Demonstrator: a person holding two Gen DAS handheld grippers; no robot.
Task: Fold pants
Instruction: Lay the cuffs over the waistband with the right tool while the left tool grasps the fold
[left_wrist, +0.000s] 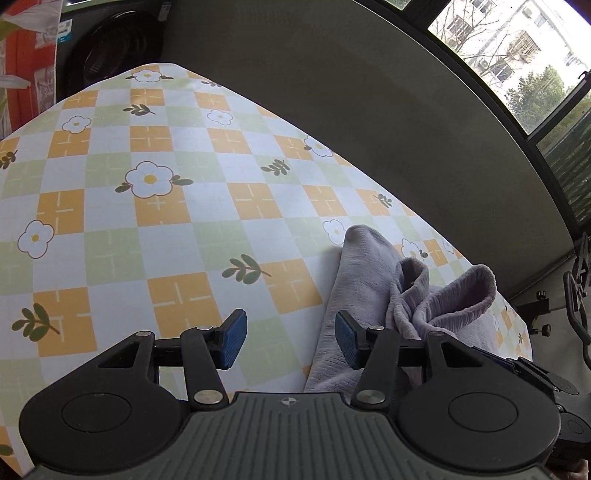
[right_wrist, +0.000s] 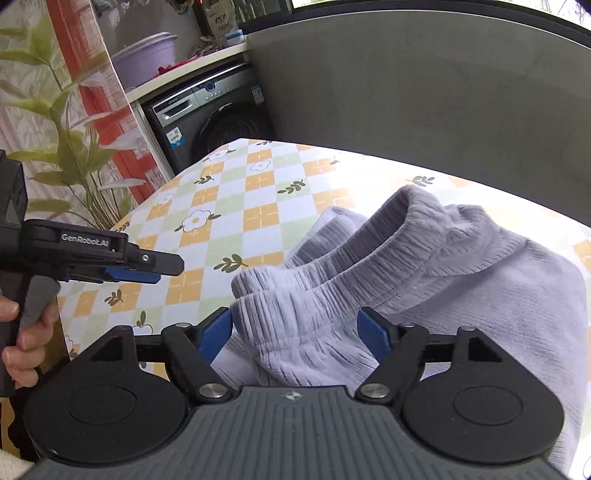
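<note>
Light lavender ribbed pants (right_wrist: 424, 277) lie bunched on the table with the checked flower cloth (right_wrist: 236, 206). In the left wrist view the pants (left_wrist: 369, 295) lie at the lower right, their cuffs standing up. My left gripper (left_wrist: 291, 339) is open and empty above the cloth, its right finger over the pants' left edge. It also shows from the side in the right wrist view (right_wrist: 162, 269). My right gripper (right_wrist: 295, 332) is open, its blue pads on either side of the elastic waistband; I cannot tell whether they touch it.
A grey wall panel (left_wrist: 369, 110) runs along the table's far edge. A washing machine (right_wrist: 210, 118) stands beyond the table's far left corner, with a leaf-print curtain (right_wrist: 55, 129) to its left. A window (left_wrist: 517, 55) is at the upper right.
</note>
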